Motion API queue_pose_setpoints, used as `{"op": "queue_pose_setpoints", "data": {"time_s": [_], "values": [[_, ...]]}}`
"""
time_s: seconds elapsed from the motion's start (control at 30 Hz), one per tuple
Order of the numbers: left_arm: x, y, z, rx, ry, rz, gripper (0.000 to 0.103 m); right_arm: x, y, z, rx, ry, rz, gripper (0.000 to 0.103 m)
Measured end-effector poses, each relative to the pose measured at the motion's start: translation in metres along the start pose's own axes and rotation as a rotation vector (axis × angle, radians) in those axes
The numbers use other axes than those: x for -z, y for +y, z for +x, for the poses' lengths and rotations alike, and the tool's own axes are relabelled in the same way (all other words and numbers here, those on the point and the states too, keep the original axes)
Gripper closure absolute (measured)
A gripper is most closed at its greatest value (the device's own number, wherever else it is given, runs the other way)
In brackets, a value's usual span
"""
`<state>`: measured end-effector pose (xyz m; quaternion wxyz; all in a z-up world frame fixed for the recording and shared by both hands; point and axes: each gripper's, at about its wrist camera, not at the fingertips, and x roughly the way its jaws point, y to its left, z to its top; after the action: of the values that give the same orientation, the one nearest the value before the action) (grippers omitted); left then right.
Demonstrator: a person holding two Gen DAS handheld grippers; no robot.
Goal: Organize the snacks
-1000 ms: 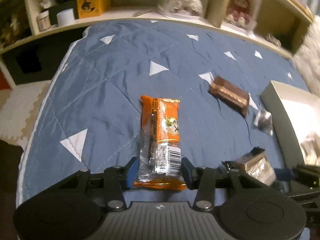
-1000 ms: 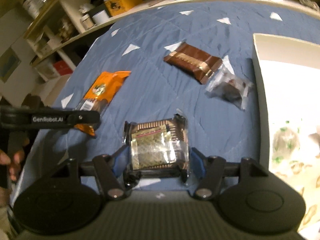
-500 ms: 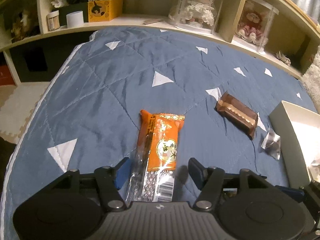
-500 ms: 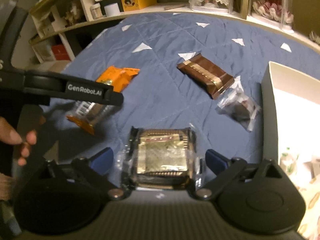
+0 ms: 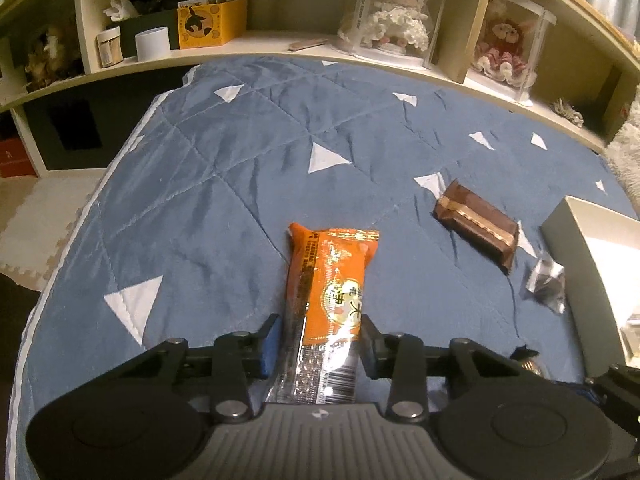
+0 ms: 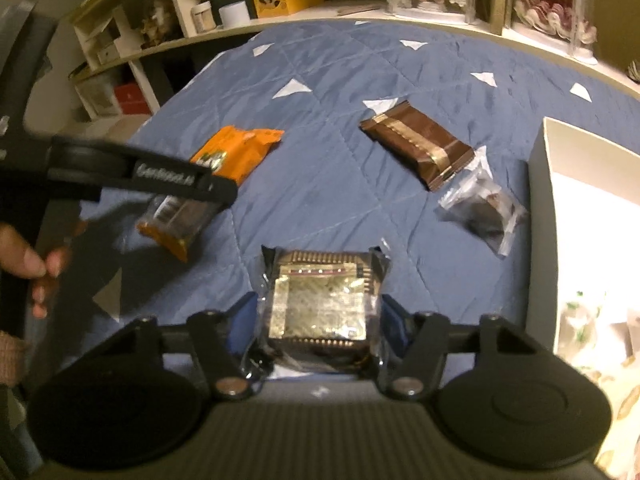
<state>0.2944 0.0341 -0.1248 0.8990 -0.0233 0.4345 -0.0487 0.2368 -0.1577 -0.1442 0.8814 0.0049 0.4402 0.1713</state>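
Left hand-held gripper (image 5: 318, 344) now clenched on near end of orange snack pack (image 5: 330, 300), after standing wide half a second back; right hand-held gripper (image 6: 316, 320) likewise narrowed from wide to grasping square gold-foil snack (image 6: 320, 304); both snacks gripped, ready for lift toward white box (image 6: 540, 216) at right; whether pads press fully on foil snack hard to say, clear wrap bulges over them; both packs on blue quilted bed cover (image 5: 224, 184), soft, creased, white triangles; orange pack long, flat, glossy film with clear barcode end; foil snack blocky, crinkly clear wrap, serrated-looking edge; brown bar (image 5: 476, 224) rectangular, gold band, lying apart near box; small clear packet (image 5: 546, 286) with dark contents just beside box wall; box stiff card, some wrapped bits already inside.
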Motion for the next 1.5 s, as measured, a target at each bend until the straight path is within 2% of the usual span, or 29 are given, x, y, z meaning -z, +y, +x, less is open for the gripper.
{"op": "queue_pose_setpoints", "data": {"time_s": [0.17,0.37,0.63,0.97,1.07,1.27,1.5], "values": [[0.002,-0.001,-0.018,0.026,-0.022,-0.037,0.063,-0.002,-0.009,-0.015,-0.008,-0.048,0.044,0.036],[0.001,-0.016,-0.054,0.072,-0.108,-0.044,0.063,-0.010,-0.020,-0.044,-0.009,-0.131,0.069,0.036],[0.000,-0.031,-0.090,0.136,-0.184,-0.042,0.063,-0.018,-0.035,-0.074,0.029,-0.182,0.085,0.036],[0.001,-0.053,-0.111,0.202,-0.216,-0.028,0.063,-0.007,-0.072,-0.126,0.121,-0.251,0.099,0.036],[0.003,-0.063,-0.113,0.209,-0.211,-0.016,0.063,-0.001,-0.094,-0.139,0.146,-0.281,0.153,0.036],[0.000,-0.098,-0.115,0.243,-0.211,-0.002,0.063,0.010,-0.127,-0.150,0.169,-0.306,0.237,0.036],[-0.006,-0.162,-0.103,0.284,-0.200,0.071,0.063,0.018,-0.171,-0.152,0.188,-0.317,0.296,0.036]]}}
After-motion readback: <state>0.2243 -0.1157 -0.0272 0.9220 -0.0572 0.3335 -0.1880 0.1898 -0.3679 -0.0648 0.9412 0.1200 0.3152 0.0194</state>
